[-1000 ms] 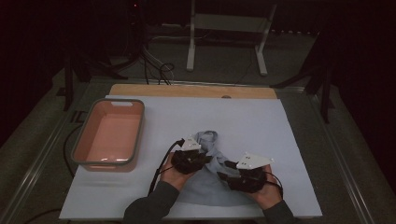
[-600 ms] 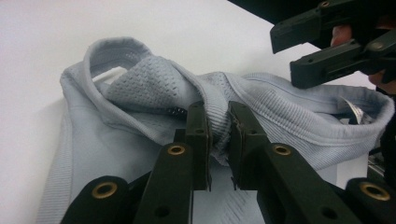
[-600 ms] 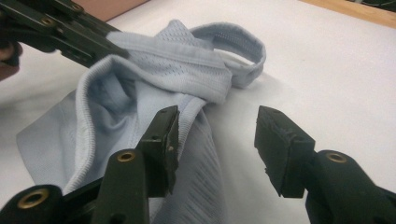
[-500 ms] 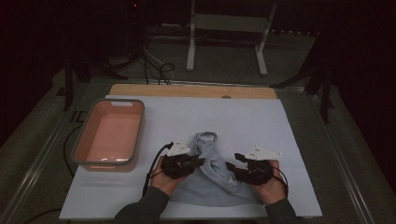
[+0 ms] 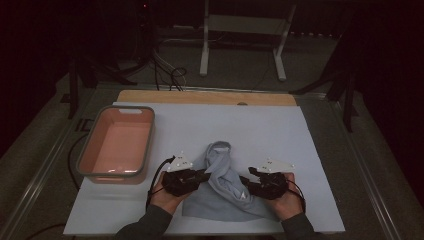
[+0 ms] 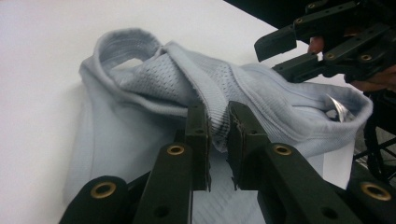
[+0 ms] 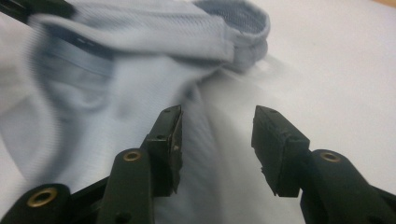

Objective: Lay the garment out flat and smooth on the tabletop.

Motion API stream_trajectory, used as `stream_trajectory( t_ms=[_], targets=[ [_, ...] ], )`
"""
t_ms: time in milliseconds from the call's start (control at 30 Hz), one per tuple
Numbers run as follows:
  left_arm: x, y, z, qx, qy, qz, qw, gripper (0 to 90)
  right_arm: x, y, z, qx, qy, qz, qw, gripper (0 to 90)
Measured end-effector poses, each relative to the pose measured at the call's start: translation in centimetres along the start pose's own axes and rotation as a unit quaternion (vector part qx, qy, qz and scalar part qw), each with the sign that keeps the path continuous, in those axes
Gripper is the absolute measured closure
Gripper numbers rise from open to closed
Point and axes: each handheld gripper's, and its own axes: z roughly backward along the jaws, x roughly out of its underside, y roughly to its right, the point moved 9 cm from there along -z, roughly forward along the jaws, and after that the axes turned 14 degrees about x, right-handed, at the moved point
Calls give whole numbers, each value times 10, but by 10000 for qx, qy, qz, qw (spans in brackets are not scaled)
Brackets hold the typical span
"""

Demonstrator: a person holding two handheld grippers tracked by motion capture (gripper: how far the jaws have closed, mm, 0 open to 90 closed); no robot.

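Observation:
A light blue garment lies crumpled on the white sheet near the front edge, its ribbed collar pointing away from me. My left gripper comes in from the garment's left side. In the left gripper view this gripper is shut on a fold of the garment's mesh edge. My right gripper is at the garment's right side. In the right gripper view it is open, jaws well apart just over the cloth and not pressing it.
A pink tub with a grey rim stands empty on the sheet's left part. A wooden board borders the far edge. Cables and a white stand's legs lie on the floor behind the table.
My left hand has moved left and toward me with the cloth pinched, drawing the garment wider. The right hand has shifted slightly right.

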Motion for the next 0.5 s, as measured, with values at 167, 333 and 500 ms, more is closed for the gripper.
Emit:
stream_trajectory(
  t_ms=[167, 333, 500],
  targets=[
    [11, -2, 5, -12, -80, 88, 9999, 795, 1, -2, -1, -47, -39, 2, 10000, 526],
    [21, -6, 4, -34, -169, 271, 9995, 795, -1, -5, -3, -92, -40, -33, 9999, 513],
    [22, -5, 0, -44, -227, 237, 9995, 793, -10, -10, -4, -146, 19, -146, 9998, 501]
  ],
)
